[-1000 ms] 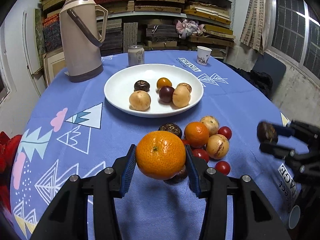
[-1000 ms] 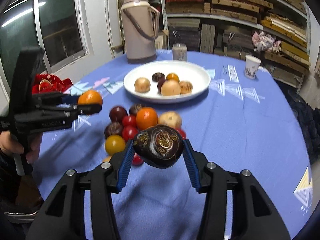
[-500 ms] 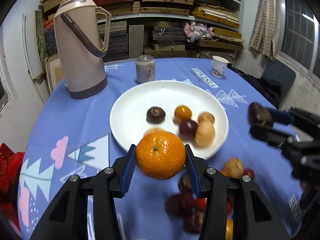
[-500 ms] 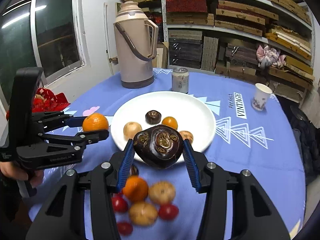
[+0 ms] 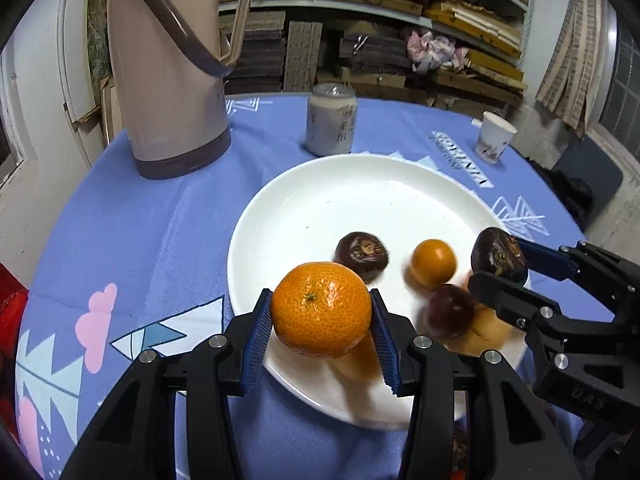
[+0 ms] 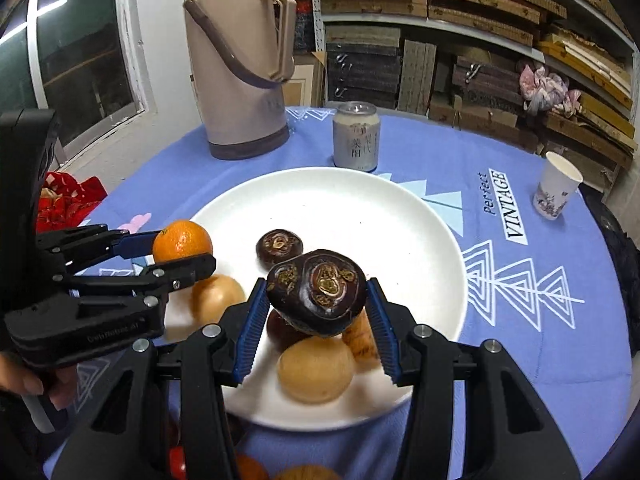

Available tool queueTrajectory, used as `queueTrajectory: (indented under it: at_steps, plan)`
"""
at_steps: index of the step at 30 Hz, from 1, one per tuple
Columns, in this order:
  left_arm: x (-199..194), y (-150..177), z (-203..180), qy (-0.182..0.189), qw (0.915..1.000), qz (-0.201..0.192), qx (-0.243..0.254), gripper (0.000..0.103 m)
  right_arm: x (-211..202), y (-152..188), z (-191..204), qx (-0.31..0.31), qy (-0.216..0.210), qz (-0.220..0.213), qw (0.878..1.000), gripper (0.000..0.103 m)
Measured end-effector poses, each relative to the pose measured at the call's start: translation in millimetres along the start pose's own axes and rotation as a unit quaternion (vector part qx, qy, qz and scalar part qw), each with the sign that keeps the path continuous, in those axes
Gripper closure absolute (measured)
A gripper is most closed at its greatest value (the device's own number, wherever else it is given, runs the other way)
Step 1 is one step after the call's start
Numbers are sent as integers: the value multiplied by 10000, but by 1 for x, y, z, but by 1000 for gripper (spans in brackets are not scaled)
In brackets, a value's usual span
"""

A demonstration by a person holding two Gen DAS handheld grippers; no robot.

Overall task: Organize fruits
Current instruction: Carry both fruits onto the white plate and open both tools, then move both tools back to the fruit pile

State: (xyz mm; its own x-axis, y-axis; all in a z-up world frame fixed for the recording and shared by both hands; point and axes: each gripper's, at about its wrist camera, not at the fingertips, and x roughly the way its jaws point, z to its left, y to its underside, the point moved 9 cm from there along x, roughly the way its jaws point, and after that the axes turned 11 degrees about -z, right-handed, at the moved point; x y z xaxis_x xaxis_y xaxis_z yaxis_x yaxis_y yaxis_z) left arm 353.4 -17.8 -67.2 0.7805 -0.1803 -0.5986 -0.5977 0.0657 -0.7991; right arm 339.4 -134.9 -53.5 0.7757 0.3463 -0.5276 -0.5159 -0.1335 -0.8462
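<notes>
My left gripper (image 5: 321,320) is shut on an orange mandarin (image 5: 321,309) and holds it over the near left rim of the white plate (image 5: 320,184). My right gripper (image 6: 316,316) is shut on a dark brown water chestnut (image 6: 317,292) above the plate's near part (image 6: 360,196). On the plate lie another dark chestnut (image 5: 362,251), a small orange fruit (image 5: 433,262), a dark red fruit (image 5: 450,316) and tan round fruits (image 6: 316,368). The left gripper with the mandarin (image 6: 182,240) shows at left in the right wrist view.
A tall beige thermos (image 5: 168,64) stands at the back left, a drink can (image 5: 331,119) behind the plate, a paper cup (image 5: 494,142) at the back right. Loose fruits (image 6: 248,468) lie on the blue tablecloth (image 5: 140,220) near the front edge.
Both grippers have moved forward from above the loose fruit pile to over the plate, each still holding its fruit.
</notes>
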Motion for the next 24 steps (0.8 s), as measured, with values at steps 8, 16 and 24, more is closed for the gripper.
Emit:
queueTrajectory:
  at_steps: [8, 16, 24]
  plan:
    - [-16, -5, 4, 44, 9995, -294, -120, 29, -4, 4, -6, 166, 3, -150, 9998, 48]
    - [-45, 2, -3, 180, 9985, -518, -41, 25, -61, 11, -16, 532, 34, -576, 9969, 13]
    - [-69, 36, -3, 281, 9981, -399, -385, 19, -112, 39, -11, 586, 158, -958, 9935, 5]
